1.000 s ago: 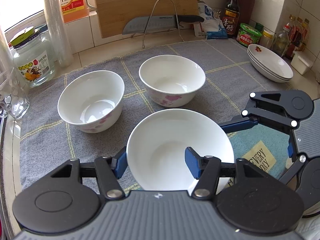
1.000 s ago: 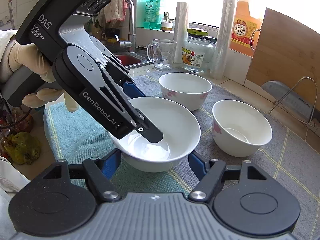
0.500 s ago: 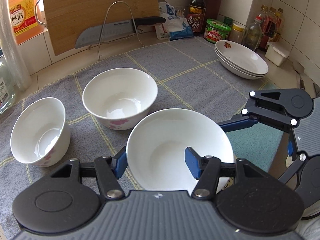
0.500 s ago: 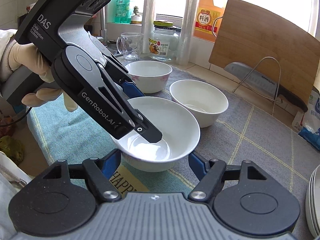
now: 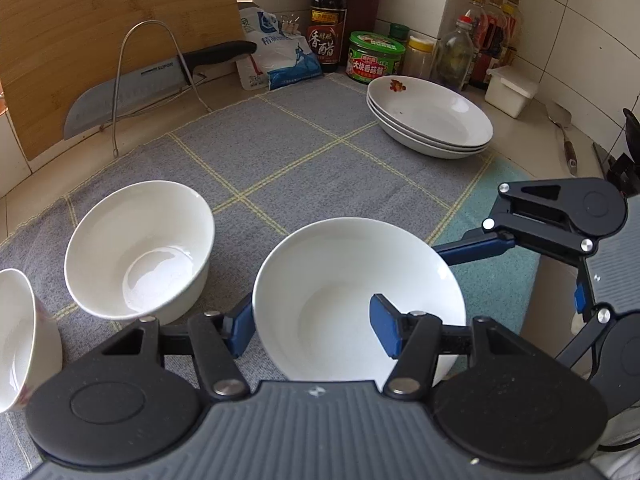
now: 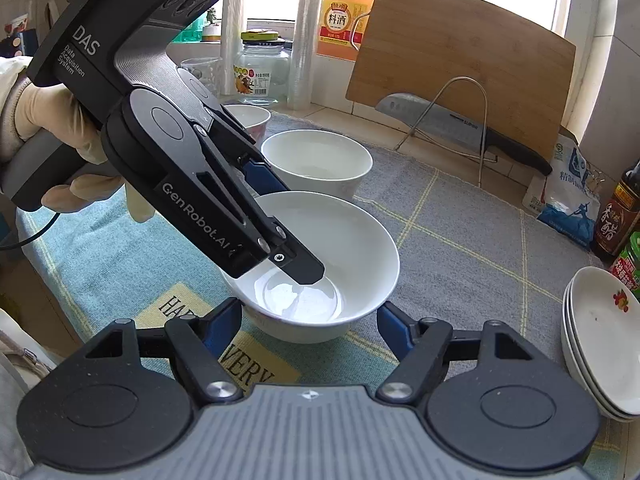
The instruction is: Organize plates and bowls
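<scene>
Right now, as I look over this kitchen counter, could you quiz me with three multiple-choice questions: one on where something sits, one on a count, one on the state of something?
1. Where does the stack of plates sit?
A. In a sink
B. On the far corner of the grey mat, by the green-lidded jar
C. Inside a cupboard

2. How many white bowls are in sight?
A. One
B. Five
C. Three

3. How is the wide bowl held?
A. The left gripper clamps its rim, one finger inside
B. It lies upside down
C. It is nested in another bowl

Answers:
1 B: the plates rest on the mat just in front of the jar.
2 C: there is the wide bowl plus two smaller bowls.
3 A: one blue pad sits inside the rim, the other outside.
</scene>
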`<action>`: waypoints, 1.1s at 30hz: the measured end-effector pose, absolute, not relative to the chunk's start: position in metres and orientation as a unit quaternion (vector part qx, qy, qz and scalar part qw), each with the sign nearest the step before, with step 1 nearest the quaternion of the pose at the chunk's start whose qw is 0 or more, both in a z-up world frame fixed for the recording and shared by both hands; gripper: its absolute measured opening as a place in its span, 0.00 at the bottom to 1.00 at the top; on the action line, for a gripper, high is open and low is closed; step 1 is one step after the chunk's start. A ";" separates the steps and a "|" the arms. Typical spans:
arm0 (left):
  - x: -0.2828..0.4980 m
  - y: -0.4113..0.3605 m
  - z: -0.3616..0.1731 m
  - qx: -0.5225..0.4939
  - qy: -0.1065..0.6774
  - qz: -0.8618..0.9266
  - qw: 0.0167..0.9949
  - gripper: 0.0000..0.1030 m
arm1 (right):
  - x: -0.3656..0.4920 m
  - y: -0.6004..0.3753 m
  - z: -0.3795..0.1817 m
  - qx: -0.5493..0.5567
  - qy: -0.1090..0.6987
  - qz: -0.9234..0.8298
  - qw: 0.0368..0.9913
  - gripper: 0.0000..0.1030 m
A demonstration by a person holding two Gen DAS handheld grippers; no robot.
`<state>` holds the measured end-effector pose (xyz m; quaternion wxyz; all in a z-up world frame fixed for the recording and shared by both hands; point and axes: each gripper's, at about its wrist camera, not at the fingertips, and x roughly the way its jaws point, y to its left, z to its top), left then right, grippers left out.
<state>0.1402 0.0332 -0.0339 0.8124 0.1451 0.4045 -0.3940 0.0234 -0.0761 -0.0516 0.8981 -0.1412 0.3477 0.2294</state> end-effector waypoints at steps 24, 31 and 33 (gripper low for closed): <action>0.132 0.027 -0.031 0.149 0.378 -0.403 0.820 0.83 | 0.024 -0.089 -0.050 -0.117 0.346 0.235 0.901 1.00; 0.118 0.040 -0.014 0.161 0.329 -0.377 0.851 0.93 | 0.022 -0.092 -0.045 -0.114 0.344 0.225 0.904 1.00; 0.116 0.045 -0.011 0.157 0.324 -0.362 0.859 0.95 | 0.022 -0.093 -0.043 -0.112 0.344 0.223 0.905 1.00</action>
